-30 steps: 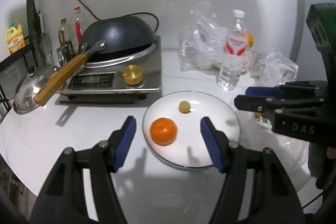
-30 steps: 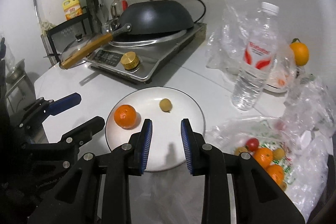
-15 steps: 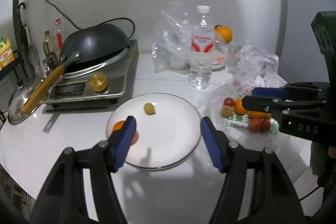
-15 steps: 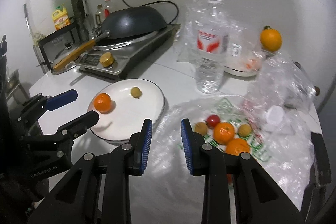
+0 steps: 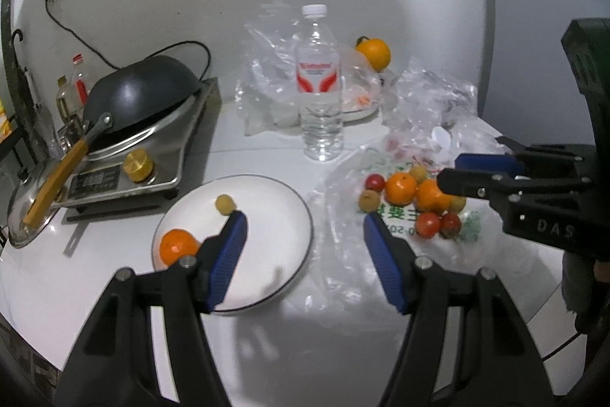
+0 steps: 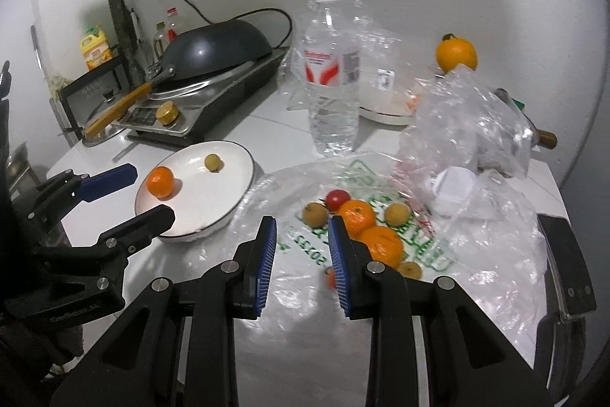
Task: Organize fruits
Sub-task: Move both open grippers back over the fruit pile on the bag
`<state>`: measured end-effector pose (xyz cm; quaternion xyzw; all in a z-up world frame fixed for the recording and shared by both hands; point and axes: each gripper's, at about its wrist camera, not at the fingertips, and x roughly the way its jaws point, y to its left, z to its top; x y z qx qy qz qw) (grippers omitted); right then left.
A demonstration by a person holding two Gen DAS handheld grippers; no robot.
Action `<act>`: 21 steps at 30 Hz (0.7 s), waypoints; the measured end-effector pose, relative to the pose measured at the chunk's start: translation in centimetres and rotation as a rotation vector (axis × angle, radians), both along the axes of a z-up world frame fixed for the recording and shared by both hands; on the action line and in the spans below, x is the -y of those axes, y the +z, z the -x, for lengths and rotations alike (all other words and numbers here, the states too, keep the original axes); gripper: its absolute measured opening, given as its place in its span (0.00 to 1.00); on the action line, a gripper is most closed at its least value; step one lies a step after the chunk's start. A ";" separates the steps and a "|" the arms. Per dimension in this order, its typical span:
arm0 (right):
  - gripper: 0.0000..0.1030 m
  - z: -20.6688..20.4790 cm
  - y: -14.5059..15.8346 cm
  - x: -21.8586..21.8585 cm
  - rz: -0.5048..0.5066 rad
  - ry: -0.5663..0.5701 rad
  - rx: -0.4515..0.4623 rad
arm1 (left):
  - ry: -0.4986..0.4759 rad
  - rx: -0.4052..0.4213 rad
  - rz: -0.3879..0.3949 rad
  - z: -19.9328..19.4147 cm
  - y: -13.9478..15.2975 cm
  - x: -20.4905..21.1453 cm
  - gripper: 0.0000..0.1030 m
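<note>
Just beyond the narrow, empty right tool (image 6: 299,239), fruit pile (image 6: 360,224) lies on plastic.

The right gripper (image 5: 480,174) bears the letters "DAS" on its black body. Green print on the plastic bag (image 6: 316,254) shows "2022"; its other characters are illegible.
</note>
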<state>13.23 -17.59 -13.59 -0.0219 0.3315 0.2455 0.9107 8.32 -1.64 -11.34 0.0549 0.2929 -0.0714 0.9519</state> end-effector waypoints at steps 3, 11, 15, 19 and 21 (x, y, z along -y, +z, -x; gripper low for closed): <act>0.29 -0.1 -0.3 1.0 -0.005 -0.012 0.003 | -0.014 -0.005 -0.008 -0.2 -0.1 1.0 0.63; 0.29 -0.4 -1.6 3.9 -0.020 -0.044 -0.018 | -0.051 -0.020 -0.031 -0.6 -0.4 3.6 0.63; 0.29 -0.8 -2.1 5.0 -0.029 -0.057 -0.029 | -0.067 -0.030 -0.042 -1.0 -0.6 4.7 0.63; 0.29 -1.2 -2.7 5.8 -0.036 -0.063 -0.040 | -0.083 -0.044 -0.051 -1.6 -1.0 5.8 0.63; 0.29 -1.5 -2.9 6.2 -0.040 -0.065 -0.045 | -0.091 -0.053 -0.056 -1.8 -1.2 6.3 0.63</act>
